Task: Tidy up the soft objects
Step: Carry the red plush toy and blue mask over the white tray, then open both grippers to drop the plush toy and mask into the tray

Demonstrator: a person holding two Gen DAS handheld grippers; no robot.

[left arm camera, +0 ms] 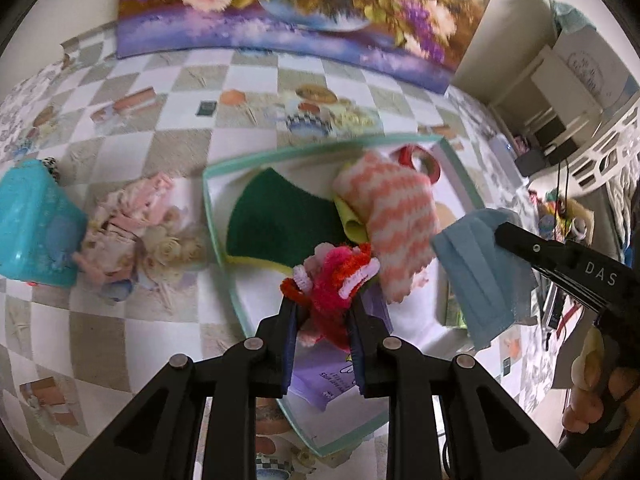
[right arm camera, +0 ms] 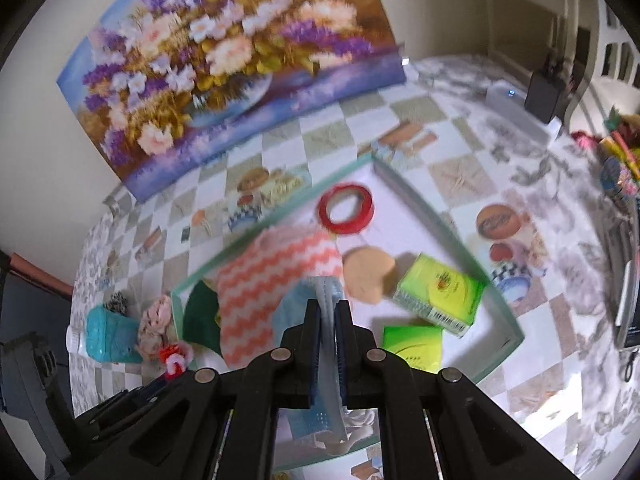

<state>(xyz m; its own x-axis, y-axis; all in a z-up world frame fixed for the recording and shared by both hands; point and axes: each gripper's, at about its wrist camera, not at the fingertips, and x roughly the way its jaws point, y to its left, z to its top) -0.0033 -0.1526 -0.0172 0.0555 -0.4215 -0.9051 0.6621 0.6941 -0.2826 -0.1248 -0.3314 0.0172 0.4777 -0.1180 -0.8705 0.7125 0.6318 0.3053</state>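
Note:
My left gripper is shut on a bundle of red, pink and white fuzzy pipe cleaners, held over the near part of a white tray with a teal rim. My right gripper is shut on a light blue face mask, held above the tray; the mask also shows in the left wrist view. In the tray lie a green scouring sponge, a pink and white zigzag cloth, a red tape roll, a tan round sponge and green packets.
A teal plastic container and a pinkish crumpled cloth lie left of the tray on the checkered tablecloth. A flower painting leans on the wall behind. Clutter and a white basket stand at the right.

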